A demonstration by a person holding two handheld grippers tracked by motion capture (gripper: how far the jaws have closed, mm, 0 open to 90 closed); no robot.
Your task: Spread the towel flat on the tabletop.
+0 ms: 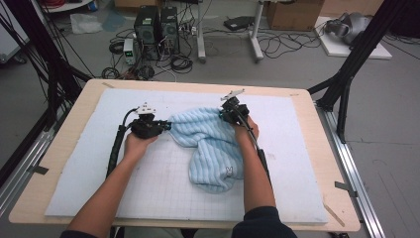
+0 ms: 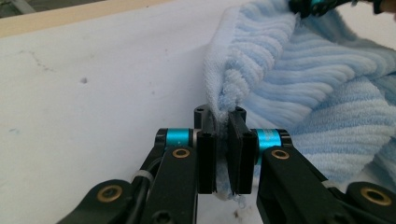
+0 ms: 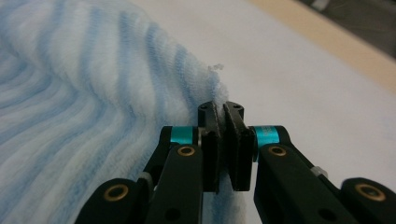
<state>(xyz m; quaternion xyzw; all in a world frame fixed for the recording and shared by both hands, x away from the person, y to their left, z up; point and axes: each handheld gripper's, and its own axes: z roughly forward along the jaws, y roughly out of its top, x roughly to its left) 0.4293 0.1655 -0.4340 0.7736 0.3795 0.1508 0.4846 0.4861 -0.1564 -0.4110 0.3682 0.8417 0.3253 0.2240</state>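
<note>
Fingers on both sides are pinched tight on cloth: the left gripper (image 2: 223, 135) has a fold of the blue striped towel's (image 1: 210, 146) edge clamped, and the right gripper (image 3: 224, 126) is closed on the far edge, no gap visible. Towel's bunched up in the middle of the white grid mat (image 1: 148, 183) on the bench (image 1: 64, 144). Looks like the grab-two-corners step of spreading or folding it. Next move probably needs both hands lifting and pulling apart evenly so it doesn't slip. Count: one towel, one mat, two grippers.
</note>
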